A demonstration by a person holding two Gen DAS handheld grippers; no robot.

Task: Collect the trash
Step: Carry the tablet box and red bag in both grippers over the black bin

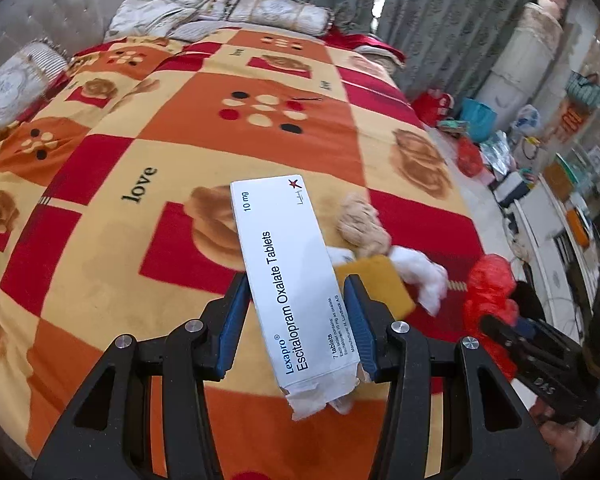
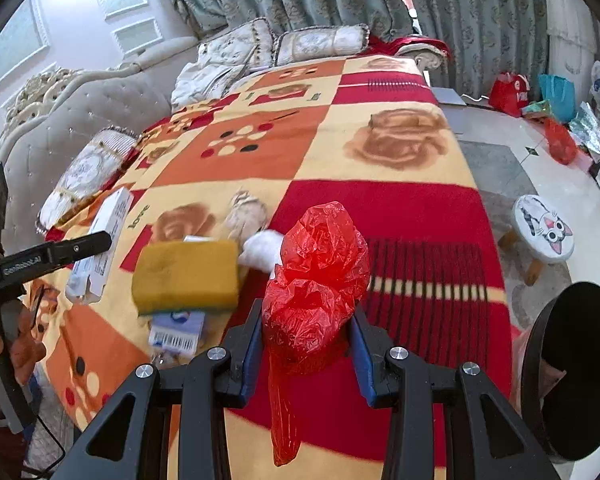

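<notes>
The left gripper [image 1: 296, 320] is gripping a white tablet box [image 1: 288, 276], its long axis running from 6 toward 12 o'clock along the fingers. The right gripper [image 2: 306, 344] is clenching a red plastic bag [image 2: 320, 276]. The bin [image 2: 572, 368] is sitting at 3 o'clock of the right gripper, so that hand is nearer. A yellow sponge [image 2: 188, 276] and 2 tissue wads are lying on the blanket [image 2: 420, 220].
</notes>
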